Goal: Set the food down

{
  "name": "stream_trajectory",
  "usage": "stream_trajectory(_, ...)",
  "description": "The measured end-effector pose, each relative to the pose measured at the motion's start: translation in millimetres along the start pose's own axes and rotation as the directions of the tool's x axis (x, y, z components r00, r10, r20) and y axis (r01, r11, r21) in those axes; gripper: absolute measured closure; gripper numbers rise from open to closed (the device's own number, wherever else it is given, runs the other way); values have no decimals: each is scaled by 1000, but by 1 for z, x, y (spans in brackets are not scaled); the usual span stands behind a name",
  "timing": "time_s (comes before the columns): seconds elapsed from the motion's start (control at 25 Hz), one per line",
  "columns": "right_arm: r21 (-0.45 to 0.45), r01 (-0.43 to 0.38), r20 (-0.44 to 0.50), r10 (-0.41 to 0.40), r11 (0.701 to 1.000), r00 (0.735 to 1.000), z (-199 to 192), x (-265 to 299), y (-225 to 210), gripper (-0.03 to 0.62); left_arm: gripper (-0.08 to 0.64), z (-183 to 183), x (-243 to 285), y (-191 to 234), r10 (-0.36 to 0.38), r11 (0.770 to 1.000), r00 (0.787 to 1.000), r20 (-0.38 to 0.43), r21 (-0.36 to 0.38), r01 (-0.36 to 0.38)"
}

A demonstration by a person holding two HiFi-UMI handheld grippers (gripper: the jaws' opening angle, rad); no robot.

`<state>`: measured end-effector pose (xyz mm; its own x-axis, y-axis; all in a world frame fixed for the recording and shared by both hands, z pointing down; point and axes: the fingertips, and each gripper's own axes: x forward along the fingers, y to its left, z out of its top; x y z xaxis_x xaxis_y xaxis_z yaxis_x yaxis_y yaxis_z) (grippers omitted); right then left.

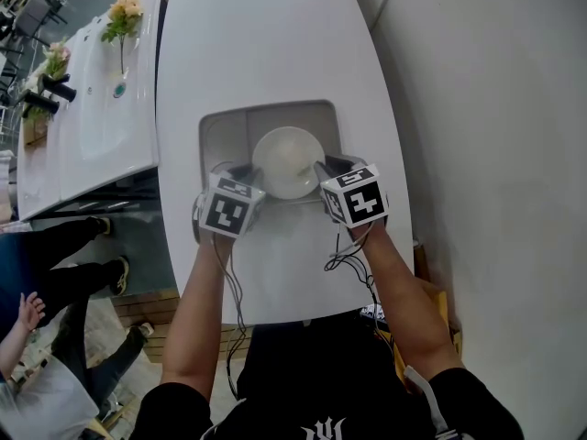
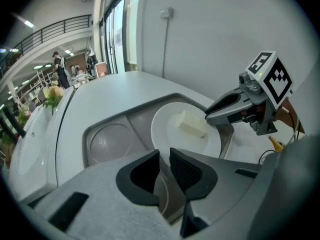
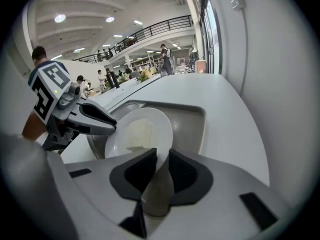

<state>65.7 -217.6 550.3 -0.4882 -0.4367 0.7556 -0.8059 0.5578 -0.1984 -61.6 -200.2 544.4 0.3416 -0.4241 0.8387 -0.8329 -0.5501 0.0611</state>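
Observation:
A white plate (image 1: 287,159) with a pale block of food (image 2: 192,124) lies in a grey tray (image 1: 220,131) sunk in the white table (image 1: 266,44). My left gripper (image 1: 249,170) is at the plate's left rim, my right gripper (image 1: 321,168) at its right rim. In the left gripper view the rim runs between my left gripper's (image 2: 165,166) jaws, which stand slightly apart. The right gripper view shows the plate (image 3: 140,129) edge between my right gripper's (image 3: 161,166) jaws, loosely. The plate (image 2: 185,129) covers the tray's right compartment; the left round recess (image 2: 107,141) is bare.
A second white counter (image 1: 110,108) with flowers (image 1: 124,12) runs along the left. A person's legs (image 1: 55,255) stand at the lower left. A wall (image 1: 486,108) rises close on the right of the table.

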Motion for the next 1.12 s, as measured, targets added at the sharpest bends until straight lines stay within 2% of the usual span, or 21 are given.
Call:
stream_trajectory(0.24, -81, 39, 8, -39, 996, 999, -2, 3, 0, 537, 515, -5, 5, -6, 58, 993, 998, -37, 104, -54)
stream_trajectory(0.32, -72, 30, 16, -29, 997, 999, -1, 4, 0, 537, 515, -4, 6, -5, 73, 991, 997, -19, 112, -71)
stream_trajectory(0.4, -23, 6, 33, -6, 1000, 999, -1, 4, -3, 534, 515, -5, 6, -4, 77, 992, 997, 0, 102, -76)
stream_trajectory(0.52, 64, -27, 116, 19, 998, 993, 5, -4, -9, 541, 517, -5, 3, -6, 61, 994, 997, 43, 86, -65)
stream_trajectory(0.64, 64, -61, 243, 44, 996, 969, 17, -23, -8, 556, 523, 2, -10, -12, 38, 996, 987, 155, 77, -50)
stream_trajectory(0.76, 52, -142, 343, 116, 989, 932, 24, -46, 4, 575, 523, 13, -35, -20, 1, 999, 951, 309, 40, -14)
stream_trajectory(0.92, 67, -254, 425, 203, 965, 882, 24, -80, 20, 588, 523, 13, -67, -30, -60, 993, 878, 474, -64, 103)
stream_trajectory(1.12, -7, -334, 487, 295, 942, 822, 19, -125, 54, 589, 523, -8, -101, -47, -116, 938, 788, 604, -194, 287)
